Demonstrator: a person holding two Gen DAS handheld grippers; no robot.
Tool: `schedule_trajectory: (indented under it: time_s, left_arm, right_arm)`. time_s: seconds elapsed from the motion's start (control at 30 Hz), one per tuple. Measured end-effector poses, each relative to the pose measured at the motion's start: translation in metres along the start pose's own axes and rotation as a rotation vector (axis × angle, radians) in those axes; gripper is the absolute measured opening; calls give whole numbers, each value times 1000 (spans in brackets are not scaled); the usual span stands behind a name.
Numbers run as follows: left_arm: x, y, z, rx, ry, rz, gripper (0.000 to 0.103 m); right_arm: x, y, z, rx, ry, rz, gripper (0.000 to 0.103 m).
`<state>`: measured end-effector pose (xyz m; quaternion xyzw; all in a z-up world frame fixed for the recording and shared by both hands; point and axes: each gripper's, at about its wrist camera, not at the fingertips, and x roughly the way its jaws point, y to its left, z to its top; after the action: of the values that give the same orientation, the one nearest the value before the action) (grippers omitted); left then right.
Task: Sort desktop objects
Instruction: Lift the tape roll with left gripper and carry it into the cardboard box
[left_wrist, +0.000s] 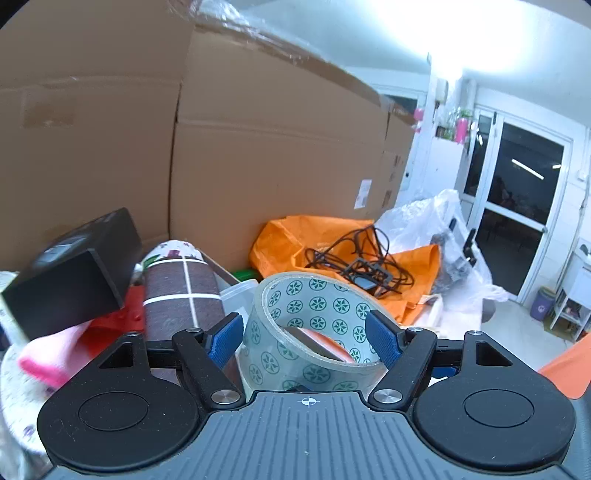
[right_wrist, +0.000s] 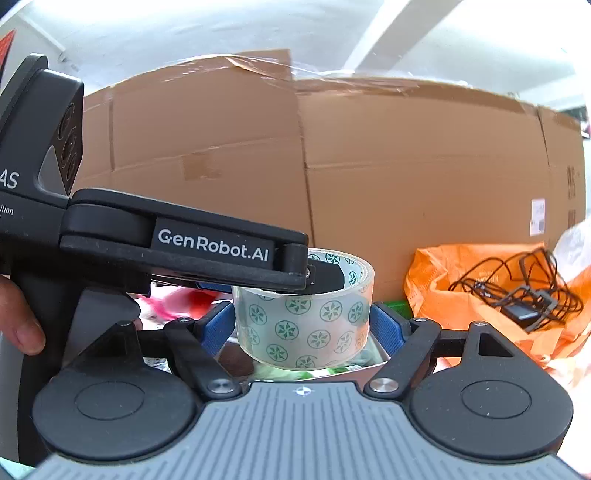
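Observation:
A roll of clear tape (left_wrist: 314, 332) printed with green flower marks sits between the blue pads of my left gripper (left_wrist: 304, 334), which is shut on its sides and holds it up. In the right wrist view the same tape roll (right_wrist: 304, 321) shows with the left gripper's black finger (right_wrist: 184, 247) lying across its top. My right gripper (right_wrist: 303, 326) is open, its blue pads (right_wrist: 218, 326) either side of the roll with a small gap.
Large cardboard boxes (left_wrist: 258, 147) stand close behind. An orange bag (left_wrist: 332, 251) with tangled black cables (left_wrist: 362, 262) lies to the right, beside clear plastic wrap (left_wrist: 443, 229). At left are a black box (left_wrist: 74, 280), a brown roll (left_wrist: 181, 295), a pink item (left_wrist: 51, 354).

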<state>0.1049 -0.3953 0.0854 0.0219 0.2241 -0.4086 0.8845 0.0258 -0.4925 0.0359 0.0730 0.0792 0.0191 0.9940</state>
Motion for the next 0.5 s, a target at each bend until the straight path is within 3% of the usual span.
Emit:
schedule_trajectory:
  time_s: [0.27,0.5]
  left_arm:
    - [35,7,4,35,31,47,83]
    - [39,3,-2,90,17,48,89]
  right_arm:
    - [35,-26,-14,97,26,50,83]
    - [44,-24,-23,40,52,31,84]
